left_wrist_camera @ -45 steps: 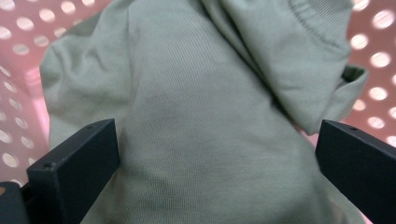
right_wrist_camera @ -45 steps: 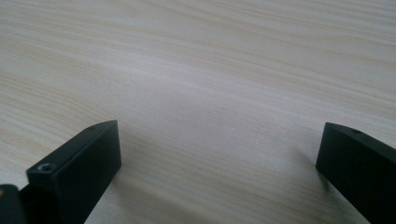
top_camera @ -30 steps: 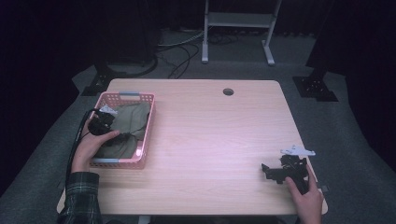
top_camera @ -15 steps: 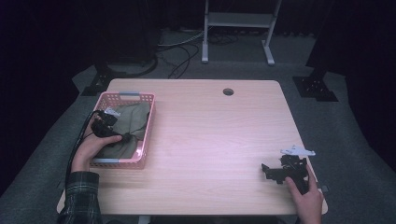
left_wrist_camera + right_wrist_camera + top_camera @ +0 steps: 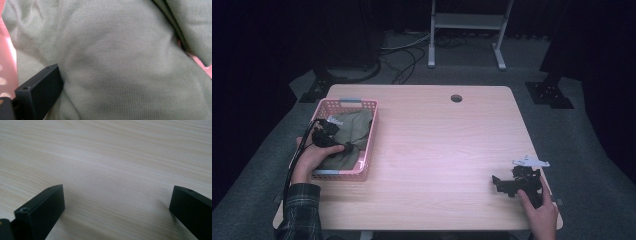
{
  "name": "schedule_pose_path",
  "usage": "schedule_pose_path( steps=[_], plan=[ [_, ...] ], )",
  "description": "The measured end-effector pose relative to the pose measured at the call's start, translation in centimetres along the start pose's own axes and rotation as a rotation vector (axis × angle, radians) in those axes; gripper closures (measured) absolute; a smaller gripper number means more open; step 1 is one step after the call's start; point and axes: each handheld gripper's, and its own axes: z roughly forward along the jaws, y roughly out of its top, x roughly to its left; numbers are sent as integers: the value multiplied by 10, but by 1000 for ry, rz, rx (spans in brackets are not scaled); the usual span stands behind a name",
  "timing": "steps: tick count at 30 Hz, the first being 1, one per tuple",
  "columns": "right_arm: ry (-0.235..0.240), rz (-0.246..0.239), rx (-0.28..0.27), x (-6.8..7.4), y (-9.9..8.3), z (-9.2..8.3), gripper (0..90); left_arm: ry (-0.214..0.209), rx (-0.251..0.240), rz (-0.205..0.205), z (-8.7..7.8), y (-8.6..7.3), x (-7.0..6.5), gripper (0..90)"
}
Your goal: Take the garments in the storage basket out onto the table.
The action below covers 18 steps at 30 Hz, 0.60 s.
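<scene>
An olive-green cloth [image 5: 358, 124] lies bunched in a pink plastic basket [image 5: 357, 102] at the table's left side. My left gripper [image 5: 343, 146] is pushed down into that cloth, held by a hand in a plaid sleeve. In the left gripper view the cloth [image 5: 125, 62] lies close in front; one black finger [image 5: 40, 92] shows at the wide-apart position and the other is buried under fabric. My right gripper [image 5: 501, 183] rests on the bare table near the front right corner, its jaws [image 5: 117, 212] spread wide with nothing between them.
The light wooden table [image 5: 437, 140] has a round cable hole [image 5: 456, 98] near its far edge. The pink basket wall [image 5: 6, 62] stands just left of the cloth. A metal stand [image 5: 467, 30] and cables lie on the dark floor behind.
My left gripper has edged a little to the right and deeper into the cloth in the basket. The right gripper has stayed where it was.
</scene>
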Motion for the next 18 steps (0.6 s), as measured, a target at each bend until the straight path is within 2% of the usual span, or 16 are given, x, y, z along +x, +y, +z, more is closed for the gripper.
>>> schedule_pose_path(
  steps=[8,13,18],
  plan=[
    [0,0,0,0,0,0,0,-4,-15,12,-3,-1,-2,81],
    [0,0,0,0,0,0,0,-11,-26,18,-7,-2,-1,234],
    [0,0,0,0,0,0,0,-20,-34,30,-10,-3,0,348]
  ],
)
